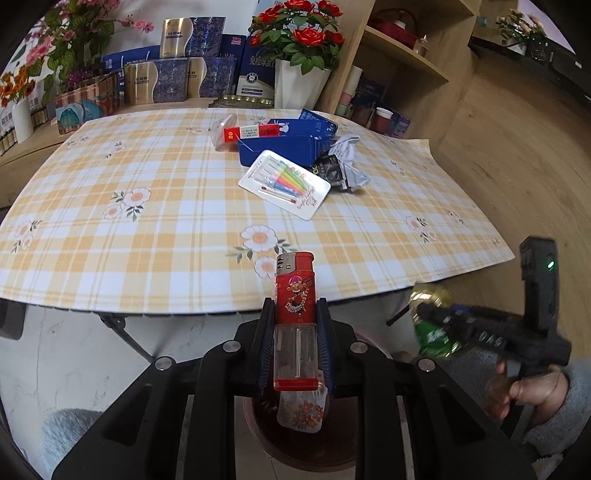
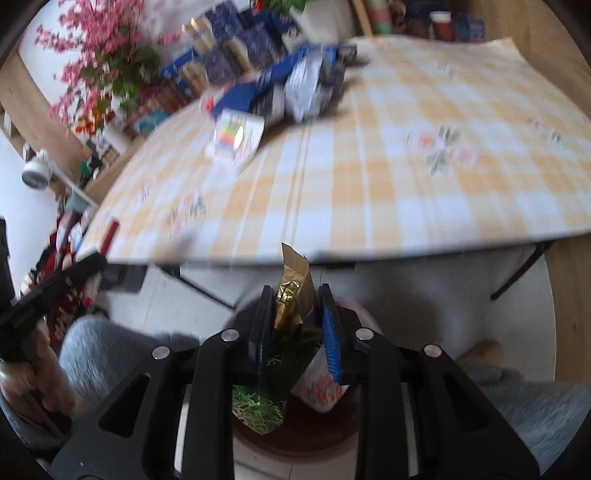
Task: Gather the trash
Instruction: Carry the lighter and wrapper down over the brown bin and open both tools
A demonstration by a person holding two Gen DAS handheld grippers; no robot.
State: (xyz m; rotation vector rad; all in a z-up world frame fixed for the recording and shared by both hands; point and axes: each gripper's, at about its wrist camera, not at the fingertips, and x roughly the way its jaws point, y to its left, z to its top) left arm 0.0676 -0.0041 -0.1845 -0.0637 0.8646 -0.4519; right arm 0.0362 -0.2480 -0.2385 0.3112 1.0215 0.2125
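Small shop or home room, boxed goods [image 1: 192, 59] stacked at eleven o'clock, wooden shelves [image 1: 402, 55] at one (cups below), folding table [image 1: 166, 206], fake flowers [image 1: 299, 33].

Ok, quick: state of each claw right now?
Left claw: closed on a red lighter.
Right claw: closed on a gold-and-green foil packet.

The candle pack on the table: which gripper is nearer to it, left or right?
Probably left, though not clearly. Both are off the table, past its near edge from the candle pack: the left gripper holds a lighter, the right gripper a foil wrapper.
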